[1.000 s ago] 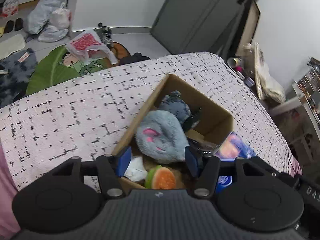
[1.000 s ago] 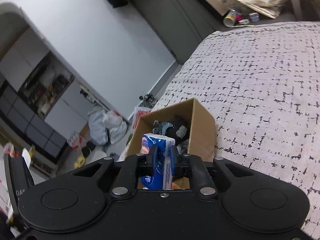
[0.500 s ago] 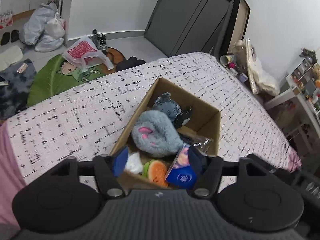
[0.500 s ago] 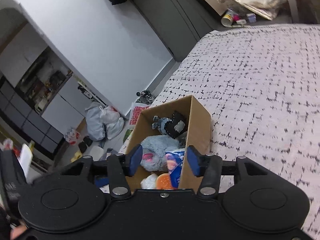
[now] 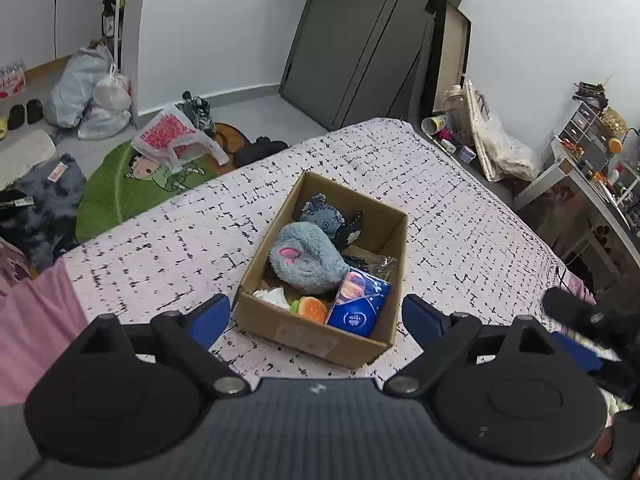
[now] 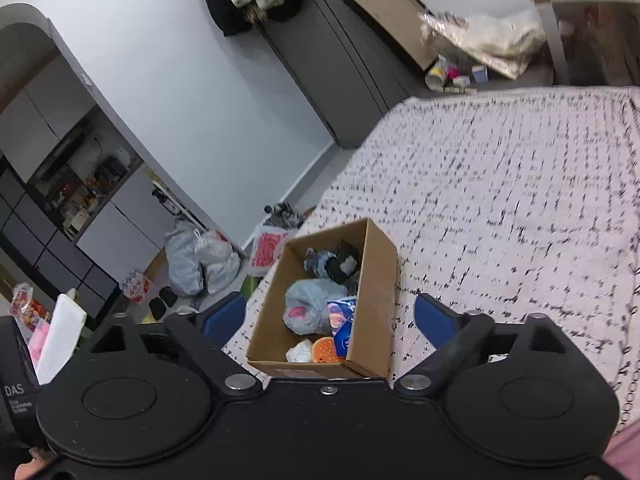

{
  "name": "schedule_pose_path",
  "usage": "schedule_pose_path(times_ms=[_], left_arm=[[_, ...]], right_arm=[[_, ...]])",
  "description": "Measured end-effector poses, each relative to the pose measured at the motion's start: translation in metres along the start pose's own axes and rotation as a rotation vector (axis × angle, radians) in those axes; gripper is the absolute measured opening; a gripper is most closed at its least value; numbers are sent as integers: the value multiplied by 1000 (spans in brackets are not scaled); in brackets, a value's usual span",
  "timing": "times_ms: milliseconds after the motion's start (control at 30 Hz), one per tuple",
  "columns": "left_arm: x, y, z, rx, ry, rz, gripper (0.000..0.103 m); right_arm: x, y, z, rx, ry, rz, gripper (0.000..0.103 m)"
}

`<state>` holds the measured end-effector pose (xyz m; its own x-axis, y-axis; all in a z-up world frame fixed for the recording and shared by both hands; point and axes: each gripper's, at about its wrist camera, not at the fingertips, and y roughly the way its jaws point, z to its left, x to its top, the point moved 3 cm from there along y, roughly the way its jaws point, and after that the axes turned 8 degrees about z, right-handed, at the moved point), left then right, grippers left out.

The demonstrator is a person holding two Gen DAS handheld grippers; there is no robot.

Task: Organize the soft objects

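An open cardboard box (image 5: 320, 338) sits on a bed (image 5: 160, 248) covered in a pale pink spread flecked with black dashes. The box holds soft things packed close together. At its far end lie a small blue-grey plush (image 5: 323, 216) and a black item (image 5: 349, 229) touching it. In the middle is a large fluffy grey plush (image 5: 306, 260) with a pink ear patch. Against the near right wall stands a blue tissue pack (image 5: 359, 304) printed with planets, tilted and leaning on the grey plush. Beside it, at the near wall, sit a small burger toy (image 5: 310, 309) and a white crumpled thing (image 5: 272, 295), perhaps tissue or cloth. A clear wrapper (image 5: 378, 264) lies just behind the pack.

The box lies near the bed's left edge; beyond that edge the floor holds a green leaf mat (image 5: 116, 192) and plastic bags (image 5: 92, 92). To the right of the box the spread stretches wide and bare to the far edge.

The left gripper (image 5: 316, 316) hovers above the near end of the box, its blue-padded jaws spread wide and holding nothing. The right gripper (image 6: 330, 316) also hangs above the box from the near side, jaws equally wide and empty, the box framed between them.
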<state>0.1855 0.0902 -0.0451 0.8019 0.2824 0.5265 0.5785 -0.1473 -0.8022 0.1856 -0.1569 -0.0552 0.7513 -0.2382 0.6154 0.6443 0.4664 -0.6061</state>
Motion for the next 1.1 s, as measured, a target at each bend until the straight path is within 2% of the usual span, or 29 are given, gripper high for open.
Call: schedule_pose_path(times_ms=[67,367,600,833,1100], left_arm=[[-5,-12,-2,-2,6,-7,92],[-29,-65,-14,-34,54,-38,99],[-40,-103,-20,-25,110,-75,101],[-53,-123,-20,-7,163,-75,101],[-65,-135,-12,-9,183,-62,102]], right_arm=[[-1,-14,4,1,-13,-15,103],[-22,-58,16,-11,-56,-26,103],[-35,-92,33,-27,-124,-43,103],[-47,-125,45,-68,-147,-89,103],[-64,-141,45,-89,-140,-115,103]])
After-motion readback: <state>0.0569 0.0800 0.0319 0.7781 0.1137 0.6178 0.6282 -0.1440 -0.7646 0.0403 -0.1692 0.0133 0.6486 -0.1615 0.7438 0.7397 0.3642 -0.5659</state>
